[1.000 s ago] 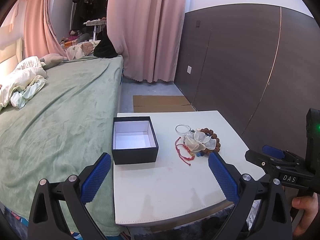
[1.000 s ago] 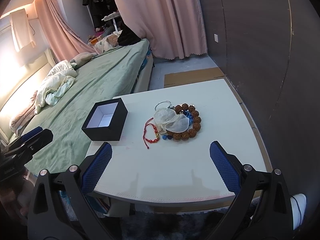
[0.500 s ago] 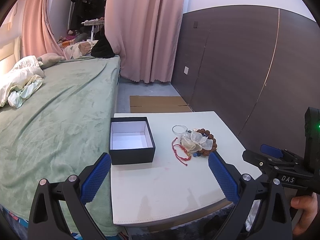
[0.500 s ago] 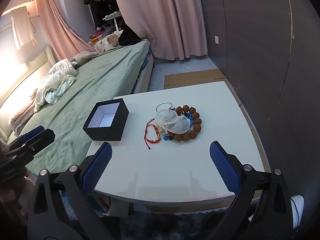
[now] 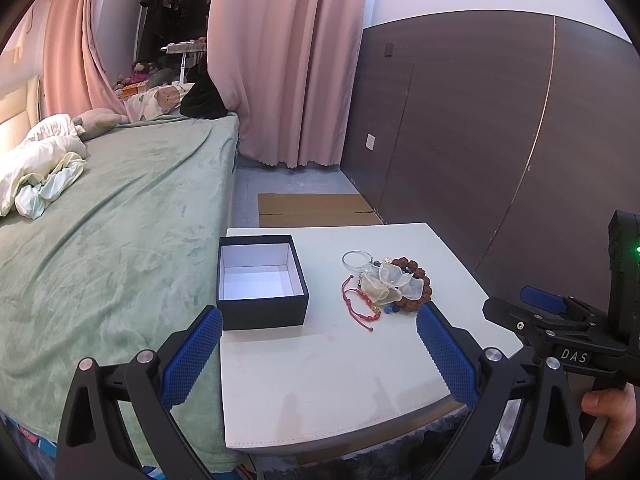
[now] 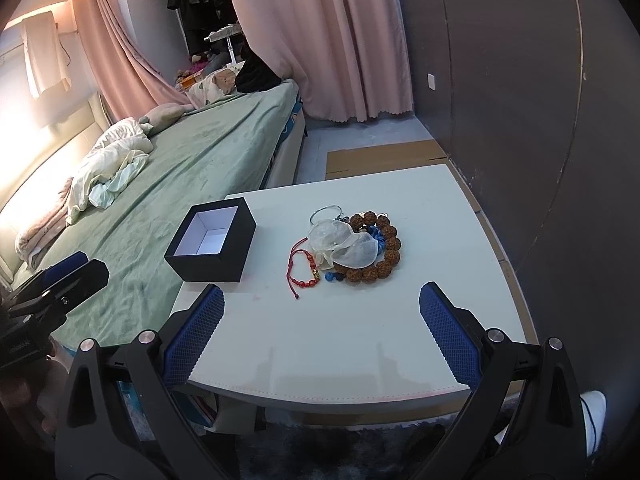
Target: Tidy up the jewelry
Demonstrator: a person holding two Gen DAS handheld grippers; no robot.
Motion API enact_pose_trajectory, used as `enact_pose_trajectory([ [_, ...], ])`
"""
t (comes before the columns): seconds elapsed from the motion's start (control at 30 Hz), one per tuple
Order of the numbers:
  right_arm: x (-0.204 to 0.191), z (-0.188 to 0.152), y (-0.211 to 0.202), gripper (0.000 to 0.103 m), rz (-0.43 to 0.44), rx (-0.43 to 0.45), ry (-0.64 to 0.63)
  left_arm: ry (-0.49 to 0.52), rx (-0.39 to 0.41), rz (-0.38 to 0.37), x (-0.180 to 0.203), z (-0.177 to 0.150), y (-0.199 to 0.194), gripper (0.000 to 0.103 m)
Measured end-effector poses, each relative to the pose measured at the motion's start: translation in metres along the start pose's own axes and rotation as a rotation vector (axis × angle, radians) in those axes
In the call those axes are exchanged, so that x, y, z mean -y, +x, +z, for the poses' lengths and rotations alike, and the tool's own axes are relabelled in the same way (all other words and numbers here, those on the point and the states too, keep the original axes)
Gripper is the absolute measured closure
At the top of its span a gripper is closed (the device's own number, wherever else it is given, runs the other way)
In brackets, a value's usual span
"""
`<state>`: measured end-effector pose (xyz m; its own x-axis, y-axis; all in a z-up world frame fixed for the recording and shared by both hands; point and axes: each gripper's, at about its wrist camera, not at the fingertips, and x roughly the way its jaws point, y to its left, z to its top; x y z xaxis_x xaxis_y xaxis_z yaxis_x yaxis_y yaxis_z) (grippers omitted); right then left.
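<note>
Jewelry pile (image 6: 352,246) sits mid-table, right of the black box (image 6: 212,240); my right gripper (image 6: 320,328), fingers spread and empty, is nearer than my left gripper (image 5: 318,352), also spread.

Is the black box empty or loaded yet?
Empty. The black box is open-topped, showing only bare white lining; the jewelry pile lies beside it on the table.
</note>
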<state>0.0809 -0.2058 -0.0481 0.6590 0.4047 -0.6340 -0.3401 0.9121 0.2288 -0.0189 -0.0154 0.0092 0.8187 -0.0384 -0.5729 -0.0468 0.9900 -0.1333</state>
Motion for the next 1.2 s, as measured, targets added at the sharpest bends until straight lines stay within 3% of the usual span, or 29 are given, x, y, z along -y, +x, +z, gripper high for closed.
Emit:
enact_pose_trajectory([
  [0.6,0.005,0.002,-0.001,0.005,-0.007,0.008,-0.001,-0.003,-0.001,-0.008,0.007,0.006,0.008,0.009],
  [0.93,0.026,0.006,0.008,0.005,-0.029,-0.007,0.068,-0.007,-0.01,-0.068,0.016,0.017,0.026,0.009],
  [1.2,0.049,0.011,0.022,0.005,-0.029,-0.021,0.161,-0.006,-0.057,-0.135,0.022,0.015,0.048,0.023],
])
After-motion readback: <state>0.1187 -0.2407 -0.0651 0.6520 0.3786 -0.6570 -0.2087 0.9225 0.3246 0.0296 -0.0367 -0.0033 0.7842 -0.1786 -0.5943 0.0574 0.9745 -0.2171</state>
